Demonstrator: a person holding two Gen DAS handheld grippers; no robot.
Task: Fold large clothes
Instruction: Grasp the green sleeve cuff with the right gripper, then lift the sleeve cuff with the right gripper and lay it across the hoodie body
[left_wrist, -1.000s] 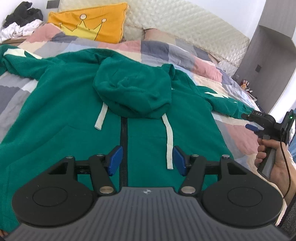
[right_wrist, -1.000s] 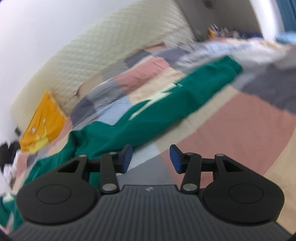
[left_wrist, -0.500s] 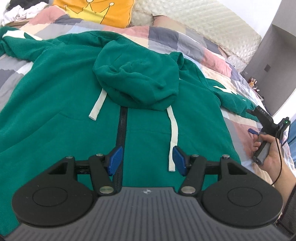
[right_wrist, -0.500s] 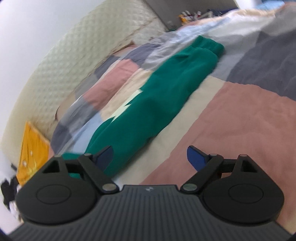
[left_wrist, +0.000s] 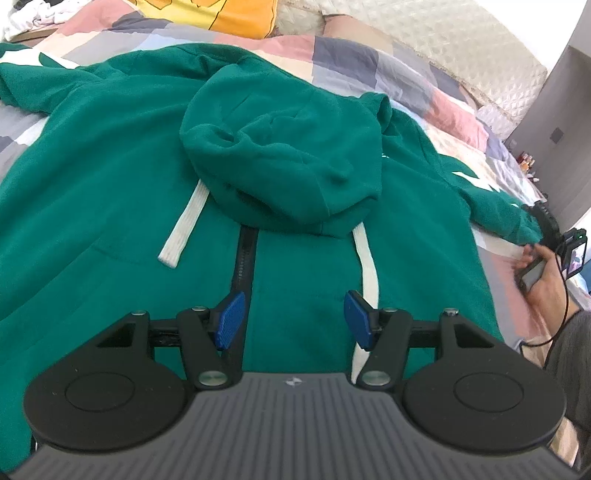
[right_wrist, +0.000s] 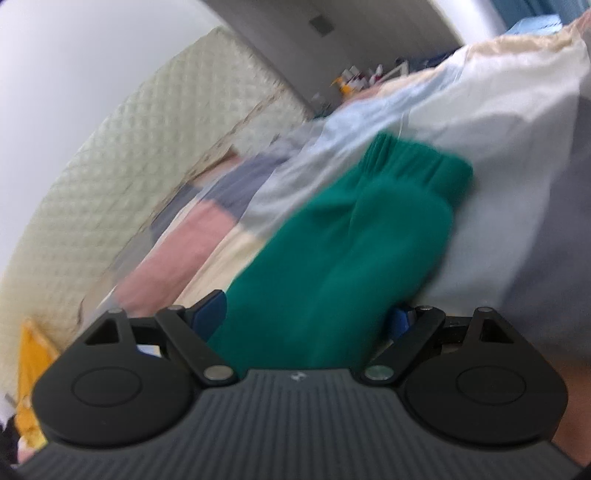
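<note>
A green zip hoodie (left_wrist: 110, 184) lies front up on the bed, its hood (left_wrist: 284, 162) flopped down over the chest. Two white drawstrings (left_wrist: 183, 236) hang beside the black zipper (left_wrist: 243, 266). My left gripper (left_wrist: 293, 319) hovers open just above the chest, with nothing between its blue pads. My right gripper (right_wrist: 303, 317) stands wide open around the hoodie's right sleeve (right_wrist: 351, 236), which fills the gap between the jaws; the ribbed cuff (right_wrist: 417, 162) lies ahead of it. In the left wrist view that gripper (left_wrist: 546, 221) and the hand (left_wrist: 535, 266) holding it sit at the sleeve's end.
The hoodie rests on a patchwork quilt (left_wrist: 369, 55) in pink, grey and cream. A yellow pillow (left_wrist: 221, 14) and a quilted headboard (left_wrist: 443, 33) lie at the far end. Crumpled clothes (left_wrist: 26, 18) are at the far left. Bottles (right_wrist: 362, 77) stand beyond the bed's right side.
My left gripper has moved closer and lower over the hoodie's chest. My right gripper has opened wide and slid onto the right sleeve, which now lies between its jaws.
</note>
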